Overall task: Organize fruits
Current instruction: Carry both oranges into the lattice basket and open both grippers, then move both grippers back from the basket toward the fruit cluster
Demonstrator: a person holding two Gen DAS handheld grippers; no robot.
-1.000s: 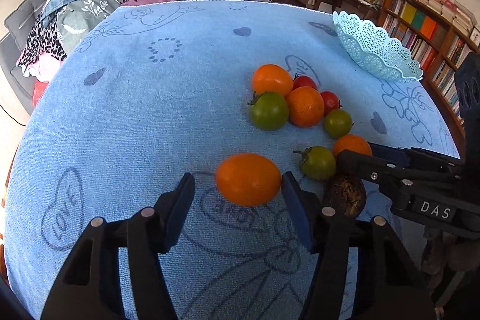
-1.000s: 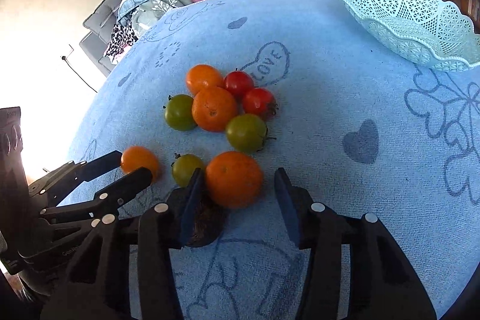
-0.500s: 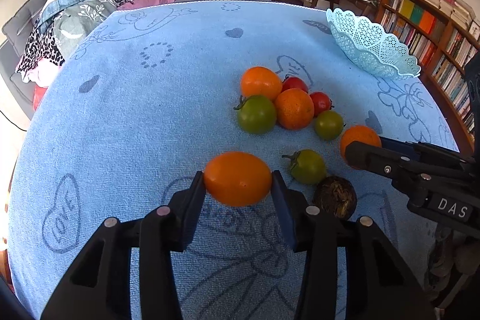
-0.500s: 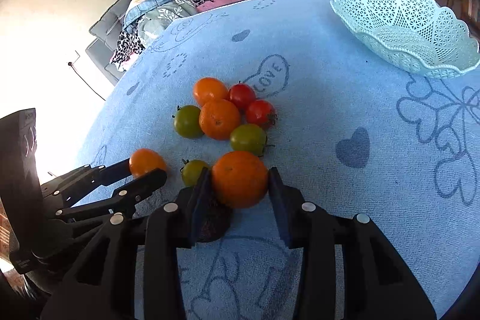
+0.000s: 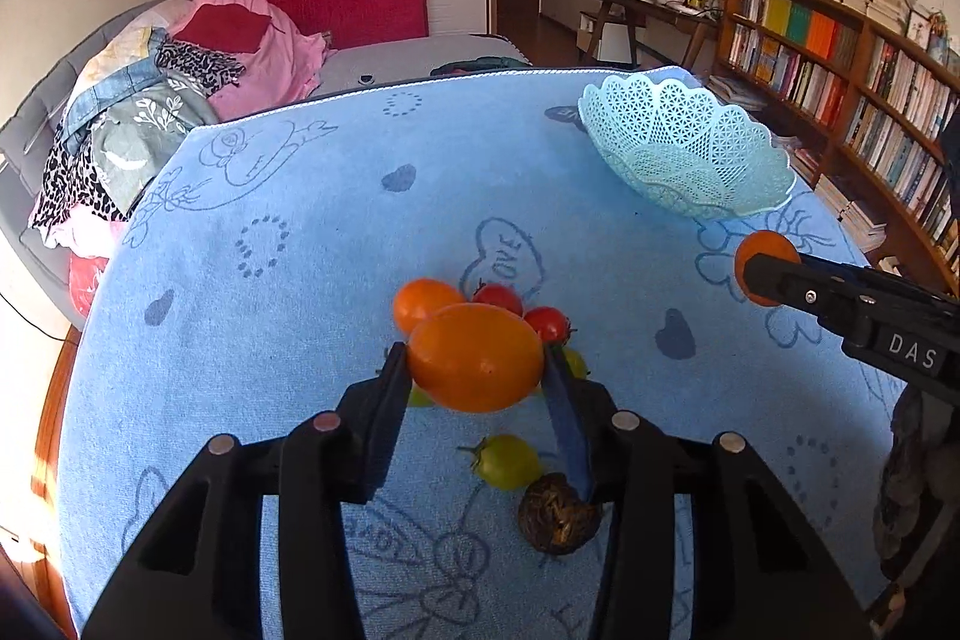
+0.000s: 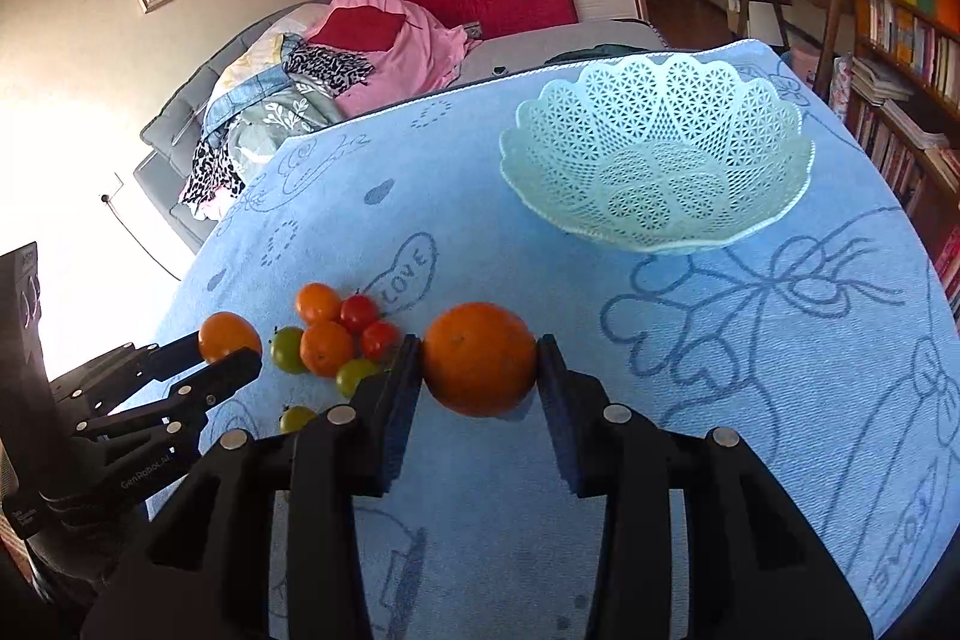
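Observation:
My left gripper [image 5: 477, 370] is shut on an oval orange tomato [image 5: 477, 357] and holds it above the blue cloth; it also shows in the right wrist view [image 6: 229, 337]. My right gripper [image 6: 479, 367] is shut on a round orange [image 6: 479, 358], lifted above the cloth, and it shows in the left wrist view [image 5: 765, 274]. A pale blue lattice basket [image 6: 657, 166] [image 5: 684, 148] stands empty at the far right of the table. A cluster of orange, red and green fruits [image 6: 333, 340] lies on the cloth.
A green tomato [image 5: 507, 460] and a dark brown wrinkled fruit [image 5: 558, 517] lie near my left gripper. A sofa with piled clothes [image 5: 180, 82] stands beyond the far table edge. Bookshelves [image 5: 840, 58] line the right wall.
Both grippers closed on their fruits and lifted them off the cloth. Both now sit higher, and the basket appears nearer in the right wrist view.

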